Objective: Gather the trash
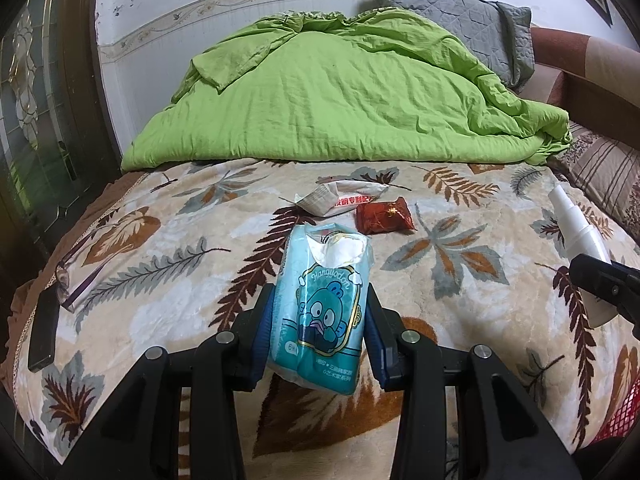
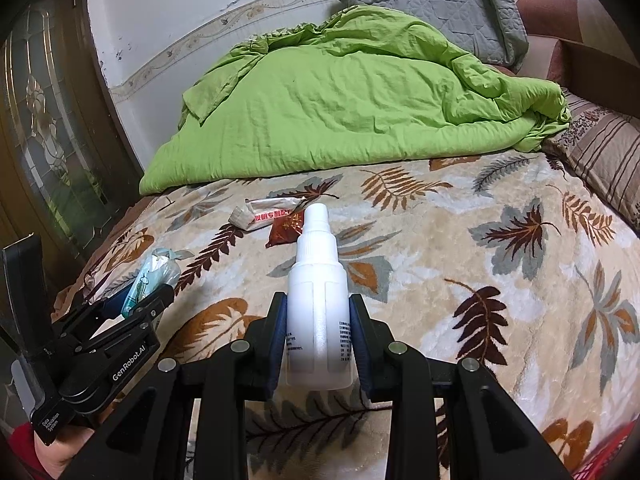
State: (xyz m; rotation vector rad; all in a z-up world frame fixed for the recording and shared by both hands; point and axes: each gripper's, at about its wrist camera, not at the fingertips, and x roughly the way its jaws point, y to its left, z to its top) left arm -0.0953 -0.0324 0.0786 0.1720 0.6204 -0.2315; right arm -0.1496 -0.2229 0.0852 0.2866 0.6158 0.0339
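My left gripper is shut on a teal tissue pack with a cartoon print, held above the leaf-patterned blanket. My right gripper is shut on a white spray bottle, nozzle pointing away. Each view shows the other gripper at its edge: the bottle at the right, the left gripper with the tissue pack at the left. On the blanket ahead lie a crumpled white wrapper with red print and a red foil packet; both also show as the wrapper and packet.
A rumpled green quilt covers the far half of the bed, with a grey pillow behind. Glasses and a dark phone lie at the bed's left edge. A striped pillow sits at the right. A hand holds the left gripper.
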